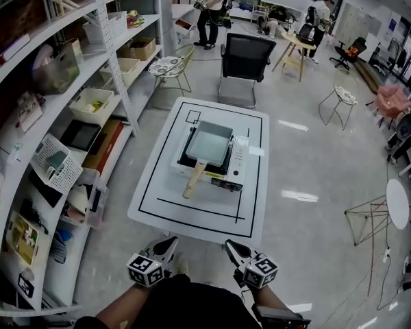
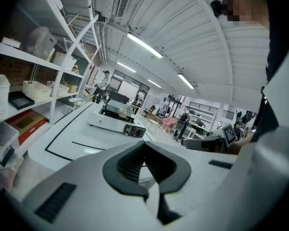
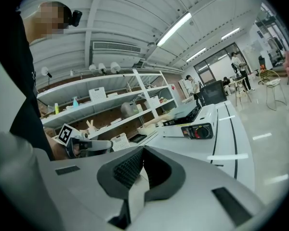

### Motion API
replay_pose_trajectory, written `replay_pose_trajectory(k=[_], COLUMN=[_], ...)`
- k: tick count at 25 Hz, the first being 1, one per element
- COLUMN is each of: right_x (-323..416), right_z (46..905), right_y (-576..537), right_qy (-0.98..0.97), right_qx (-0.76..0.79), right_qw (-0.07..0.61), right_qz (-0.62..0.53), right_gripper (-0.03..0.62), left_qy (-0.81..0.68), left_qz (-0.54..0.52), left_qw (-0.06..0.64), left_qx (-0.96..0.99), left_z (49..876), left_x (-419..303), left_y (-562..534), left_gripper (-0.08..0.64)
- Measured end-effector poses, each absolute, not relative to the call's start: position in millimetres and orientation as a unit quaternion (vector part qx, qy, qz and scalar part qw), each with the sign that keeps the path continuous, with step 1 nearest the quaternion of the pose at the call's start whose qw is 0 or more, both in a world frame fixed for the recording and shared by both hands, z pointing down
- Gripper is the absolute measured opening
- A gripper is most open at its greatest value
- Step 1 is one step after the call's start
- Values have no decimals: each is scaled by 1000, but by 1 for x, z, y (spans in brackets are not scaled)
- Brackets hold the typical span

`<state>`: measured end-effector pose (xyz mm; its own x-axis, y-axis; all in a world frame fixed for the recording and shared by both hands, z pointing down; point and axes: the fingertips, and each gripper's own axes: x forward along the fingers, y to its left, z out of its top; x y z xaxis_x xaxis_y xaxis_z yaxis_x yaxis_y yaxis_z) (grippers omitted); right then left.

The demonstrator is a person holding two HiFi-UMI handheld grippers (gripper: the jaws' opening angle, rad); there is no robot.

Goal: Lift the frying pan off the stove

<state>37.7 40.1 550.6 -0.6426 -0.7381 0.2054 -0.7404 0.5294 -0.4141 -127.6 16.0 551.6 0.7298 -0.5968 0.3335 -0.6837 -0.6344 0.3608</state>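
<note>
On the white table (image 1: 163, 199) ahead of me, the pale green rectangular frying pan with wooden handle (image 1: 208, 147) sits on the white portable stove (image 1: 239, 157). My left tongs (image 1: 168, 242) and right tongs (image 1: 231, 247) are both pressed together and empty, near the table's front edge.

**A bright open workroom with shelving down one side**

A glossy pale floor (image 1: 308, 163) is reflecting bright patches of light. White shelving (image 1: 89, 60) is running along the left side, carrying baskets, boxes and trays. A white worktop (image 1: 157, 208) marked with black lines is standing in the middle, with a black office chair (image 1: 246, 57) just beyond it. A wire chair (image 1: 340, 101), a wooden table (image 1: 293, 45) and a round white table (image 1: 397, 203) are standing farther out. Long strip lights (image 2: 144, 44) are glowing under a white ribbed ceiling (image 2: 197, 28).
</note>
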Motion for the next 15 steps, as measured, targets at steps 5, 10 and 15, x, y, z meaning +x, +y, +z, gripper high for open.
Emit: replay_pose_trajectory(k=[5,10,15], right_x=[31,21,22], right_z=[551,547,547], right_y=[9,-14,-31], right_qy=[-868,-859,-842], right_qx=[438,459,491], right_qw=[5,3,-2], right_qz=[233,229,221], right_gripper=[26,26,26], left_qy=[-334,-320,-307], left_qz=[87,96,102], left_qw=[232,228,226], left_qx=[909,914,919], left_z=[556,556,556], left_x=[-133,-144,-155], left_y=[-15,-46,-71], left_gripper=[8,8,8])
